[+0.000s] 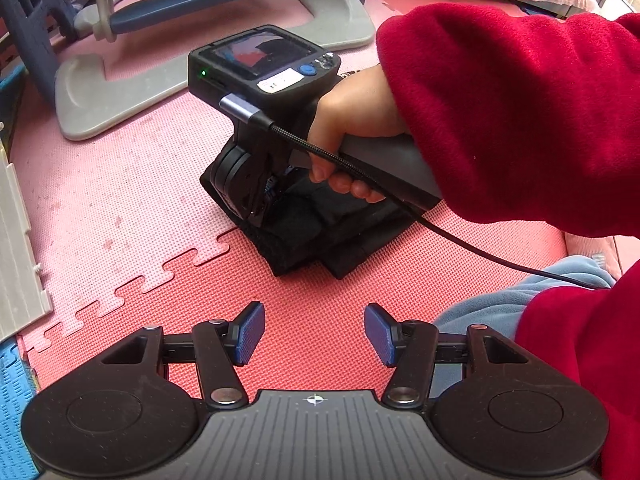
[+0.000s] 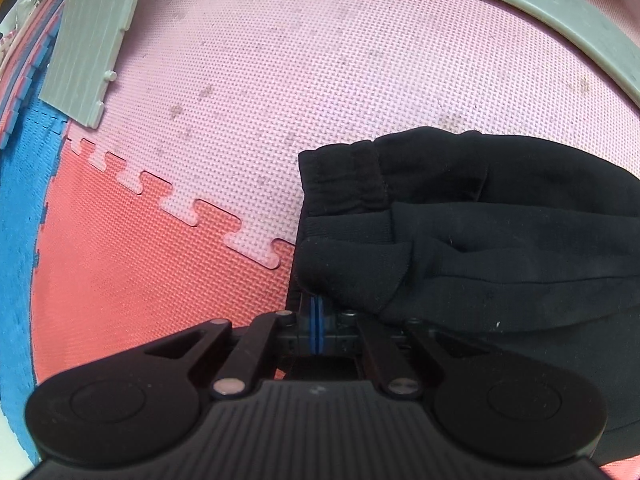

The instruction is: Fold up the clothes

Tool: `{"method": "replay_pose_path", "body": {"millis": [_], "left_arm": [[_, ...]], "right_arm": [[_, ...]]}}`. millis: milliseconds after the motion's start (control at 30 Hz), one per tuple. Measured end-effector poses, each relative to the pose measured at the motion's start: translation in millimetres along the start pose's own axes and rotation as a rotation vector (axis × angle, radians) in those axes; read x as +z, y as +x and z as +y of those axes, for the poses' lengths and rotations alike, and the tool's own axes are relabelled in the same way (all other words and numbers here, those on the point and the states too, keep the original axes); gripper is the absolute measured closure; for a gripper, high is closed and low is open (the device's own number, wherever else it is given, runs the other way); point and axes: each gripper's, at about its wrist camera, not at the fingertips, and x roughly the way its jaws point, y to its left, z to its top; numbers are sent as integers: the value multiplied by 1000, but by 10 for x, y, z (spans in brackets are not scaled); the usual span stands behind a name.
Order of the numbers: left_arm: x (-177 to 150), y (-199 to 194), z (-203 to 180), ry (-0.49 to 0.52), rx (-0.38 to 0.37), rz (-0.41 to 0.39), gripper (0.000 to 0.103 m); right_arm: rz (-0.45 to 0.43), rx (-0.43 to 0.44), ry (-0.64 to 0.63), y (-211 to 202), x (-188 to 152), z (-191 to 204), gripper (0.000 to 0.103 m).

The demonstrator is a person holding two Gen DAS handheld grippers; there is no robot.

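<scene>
A black garment (image 1: 320, 240) lies folded into a small thick bundle on the pink and red foam mat (image 1: 140, 200). A hand (image 1: 352, 120) in a red sleeve (image 1: 500, 100) holds my right gripper (image 1: 260, 216) tip-down at the bundle's left edge. In the right wrist view its blue pads (image 2: 318, 320) are pressed together, and the right gripper (image 2: 318, 304) has its tips tucked under a fold of the black garment (image 2: 480, 220). My left gripper (image 1: 314, 320) stands open over bare red mat, nearer than the bundle, with nothing between its fingers.
A grey plastic stand base (image 1: 120, 92) with blue and grey frame legs stands beyond the bundle. A grey ribbed panel (image 1: 16, 240) lies at the left. Light blue cloth (image 1: 500, 304) sits at the right beside the red sleeve. Blue mat tiles (image 2: 20, 240) border the left side.
</scene>
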Motion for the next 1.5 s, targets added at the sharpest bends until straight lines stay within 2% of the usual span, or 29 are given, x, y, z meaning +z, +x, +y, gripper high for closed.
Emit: {"method": "replay_pose_path", "body": {"millis": [167, 400, 533, 600, 633, 667, 733, 800, 867, 933, 1033, 1167, 1333, 1433, 1500], "left_arm": [[-9, -31, -10, -24, 18, 1, 45], [43, -165, -121, -29, 53, -11, 45], [46, -276, -207, 0, 63, -23, 45], [48, -332, -251, 15, 67, -29, 45], [49, -361, -271, 21, 70, -33, 45], [55, -403, -274, 23, 74, -43, 45], [72, -487, -277, 27, 82, -67, 45], [86, -587, -253, 31, 91, -97, 45], [91, -655, -177, 25, 95, -116, 45], [115, -693, -78, -1, 91, -117, 45], [222, -693, 36, -50, 61, -101, 45], [480, -582, 7, -64, 58, -79, 45], [857, -102, -66, -125, 77, -43, 45], [1064, 188, -181, -138, 94, -58, 45], [1192, 371, -274, -158, 69, -66, 45]], "right_arm": [[-16, -44, -37, 71, -18, 65, 102], [-4, -52, -29, 176, 9, 81, 102], [6, -44, -29, 7, -8, 110, 94], [-8, -37, -28, -168, -58, 142, 87], [-18, -43, -29, -271, -92, 148, 77], [-30, -52, -31, -375, -129, 153, 60], [-61, -94, -40, -615, -215, 152, 43], [-93, -89, -44, -877, -291, 105, 42], [-134, -78, -33, -1171, -362, 6, 41], [-143, -122, -20, -1439, -389, -143, 41], [-117, -211, -21, -1755, -397, -410, 41], [-87, -251, -63, -2045, -452, -800, 41], [-102, -220, -60, -1966, -554, -1408, 37], [-129, -202, -39, -1786, -732, -1782, 36], [-148, -201, -22, -1645, -881, -2001, 35]]}}
